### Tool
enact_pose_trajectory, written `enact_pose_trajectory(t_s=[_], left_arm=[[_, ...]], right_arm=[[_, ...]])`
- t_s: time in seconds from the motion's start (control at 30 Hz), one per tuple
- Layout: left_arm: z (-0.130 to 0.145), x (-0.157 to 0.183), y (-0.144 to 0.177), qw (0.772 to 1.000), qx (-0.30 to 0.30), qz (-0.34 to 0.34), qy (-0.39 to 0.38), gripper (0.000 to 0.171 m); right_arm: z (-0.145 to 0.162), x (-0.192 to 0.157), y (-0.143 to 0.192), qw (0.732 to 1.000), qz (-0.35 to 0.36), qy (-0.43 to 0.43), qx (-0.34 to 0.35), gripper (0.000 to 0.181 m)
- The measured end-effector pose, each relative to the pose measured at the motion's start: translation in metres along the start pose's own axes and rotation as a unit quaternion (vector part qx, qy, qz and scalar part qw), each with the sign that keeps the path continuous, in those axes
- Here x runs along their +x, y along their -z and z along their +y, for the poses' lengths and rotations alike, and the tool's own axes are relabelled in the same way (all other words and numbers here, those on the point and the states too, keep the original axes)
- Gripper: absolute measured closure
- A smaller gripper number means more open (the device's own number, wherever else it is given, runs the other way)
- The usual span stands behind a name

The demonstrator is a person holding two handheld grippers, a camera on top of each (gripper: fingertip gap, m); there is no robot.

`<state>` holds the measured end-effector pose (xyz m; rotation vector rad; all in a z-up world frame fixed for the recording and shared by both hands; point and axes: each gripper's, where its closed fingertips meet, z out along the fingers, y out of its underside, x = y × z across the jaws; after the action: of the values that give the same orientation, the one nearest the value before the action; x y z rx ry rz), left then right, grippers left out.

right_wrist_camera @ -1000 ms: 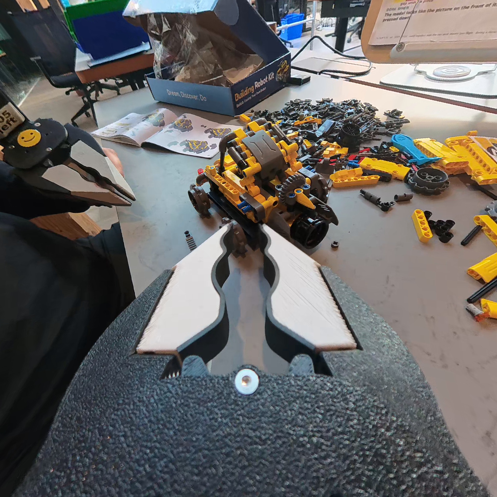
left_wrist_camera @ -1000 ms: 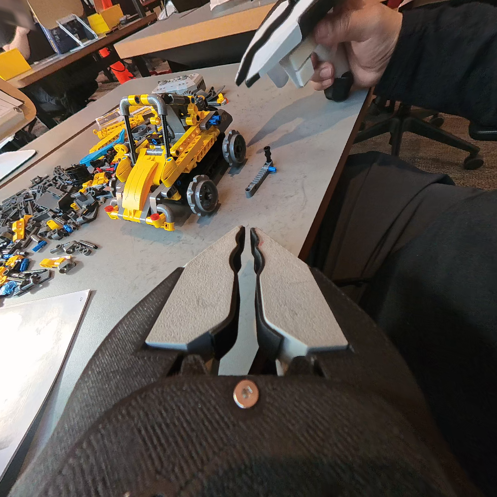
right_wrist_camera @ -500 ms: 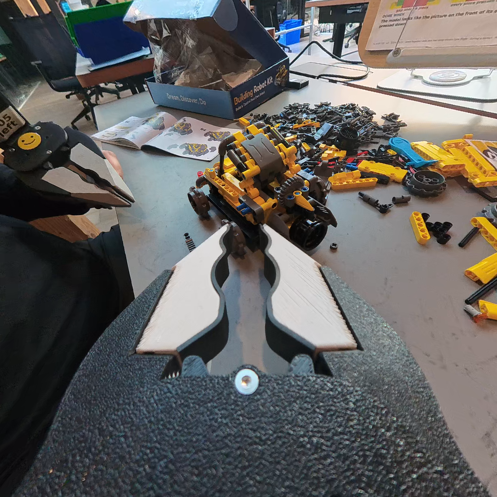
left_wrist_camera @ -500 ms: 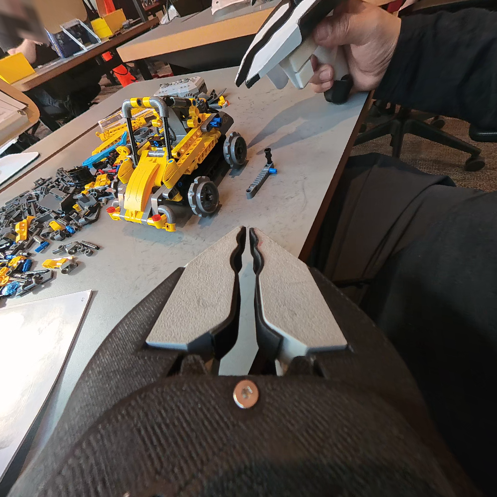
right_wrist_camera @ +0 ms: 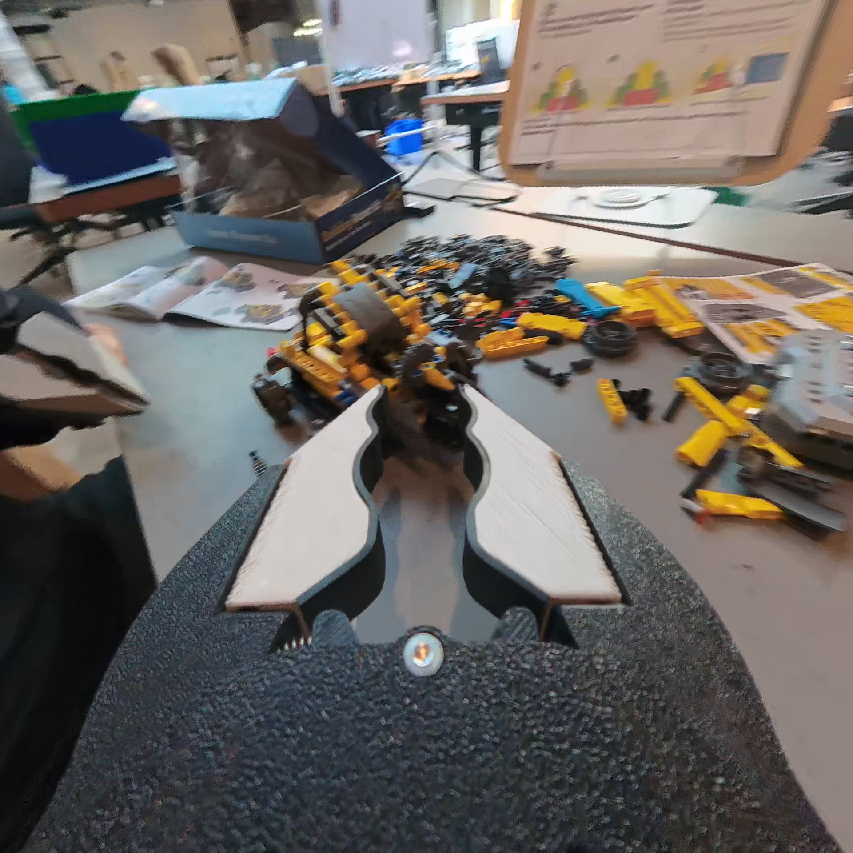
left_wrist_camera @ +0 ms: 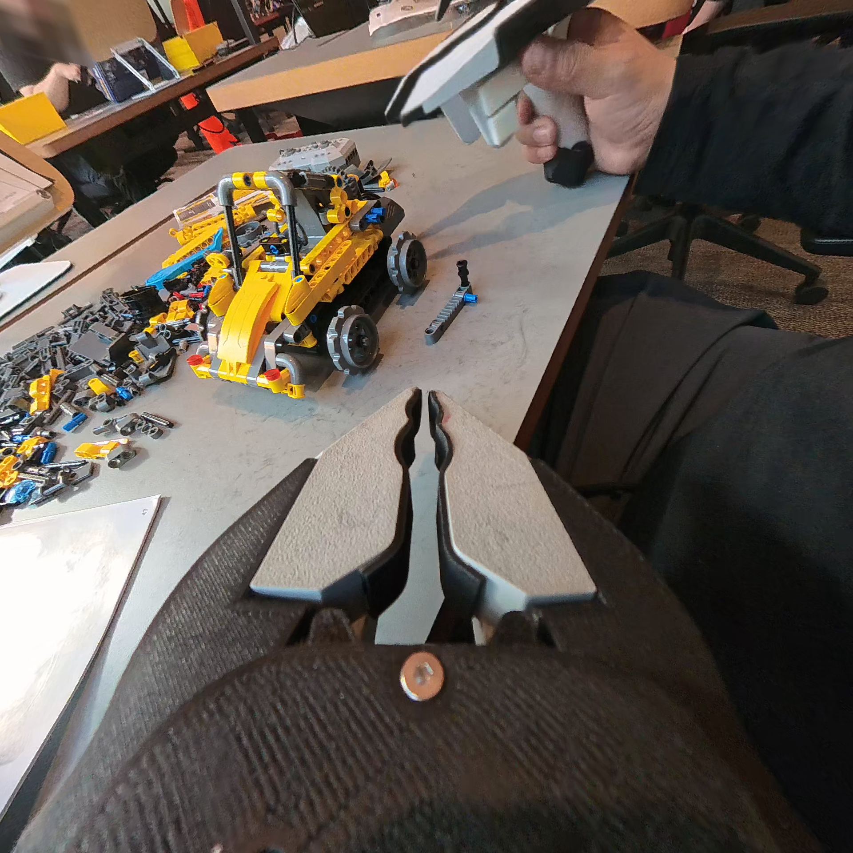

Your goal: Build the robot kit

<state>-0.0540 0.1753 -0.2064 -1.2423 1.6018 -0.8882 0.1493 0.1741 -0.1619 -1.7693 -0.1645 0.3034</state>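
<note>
Left gripper [left_wrist_camera: 424,398]: fingers nearly pressed together, only a thin slit between the tips, nothing pinched. It is held low over the near table [left_wrist_camera: 507,221] edge, apart from everything; the nearest thing is the front bumper of the yellow buggy model [left_wrist_camera: 295,295], probably parked there out of the way.

Right gripper [right_wrist_camera: 422,401]: jaws spread, nothing gripped. It is pointed at the rear of the buggy model [right_wrist_camera: 360,346], whose dark rear wheel is seen in the gap between the tips; contact cannot be told, as the right wrist view is motion-blurred. In the left wrist view it is seen held in a hand [left_wrist_camera: 600,92] above the table's far corner.

The buggy model stands on its wheels mid-table, between the two grippers.

Around it:
- grey toothed rack piece [left_wrist_camera: 450,309] with a black pin and blue peg, lying alone just beside the buggy's wheels, near the table edge
- heap of loose black, grey and yellow parts [left_wrist_camera: 69,369] beside and beyond the buggy
- grey motor block [right_wrist_camera: 817,397] among yellow beams
- open instruction booklet [right_wrist_camera: 203,295] and open blue kit box [right_wrist_camera: 286,184] farther back
- white sheet [left_wrist_camera: 60,600] at the near corner

Loose parts crowd one flank of the buggy; the side facing the rack piece is open.
</note>
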Motion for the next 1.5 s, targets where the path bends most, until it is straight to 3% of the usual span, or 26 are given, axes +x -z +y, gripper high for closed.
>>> enact_pose_trajectory(t_s=[0.17,0.23,0.37,0.47,0.8,1.13,1.3,1.43,1.5], left_arm=[[-0.007,-0.004,0.006,1.0,0.004,-0.004,0.021,0.167],[-0.014,-0.006,0.009,1.0,0.007,0.0,0.03,0.166],[-0.018,-0.008,0.008,0.999,-0.022,0.023,0.041,0.14],[-0.021,-0.018,0.011,0.998,-0.024,0.028,0.047,0.134],[-0.034,-0.049,0.012,0.993,0.061,0.063,0.08,0.147],[-0.032,-0.049,0.009,0.982,0.071,0.112,0.131,0.154],[-0.033,-0.048,0.009,0.984,0.075,0.111,0.119,0.157],[-0.032,-0.045,0.008,0.987,0.068,0.105,0.101,0.157],[-0.032,-0.045,0.008,0.987,0.069,0.102,0.098,0.157]], right_arm=[[-0.015,0.061,0.017,0.988,0.146,-0.011,0.053,0.147],[-0.015,0.074,0.02,0.984,0.167,-0.017,0.054,0.14],[-0.013,0.084,0.015,0.984,0.174,-0.013,0.037,0.133],[-0.01,0.091,0.007,0.983,0.18,0.005,0.012,0.129],[-0.032,0.111,-0.025,0.987,0.154,0.021,0.03,0.124],[-0.021,0.102,-0.034,0.992,0.122,0.019,0.014,0.13],[-0.046,0.102,-0.017,0.985,0.15,0.049,0.076,0.132],[-0.046,0.146,0.019,0.961,0.268,0.015,0.073,0.138],[-0.046,0.155,0.032,0.956,0.287,-0.005,0.06,0.148]])
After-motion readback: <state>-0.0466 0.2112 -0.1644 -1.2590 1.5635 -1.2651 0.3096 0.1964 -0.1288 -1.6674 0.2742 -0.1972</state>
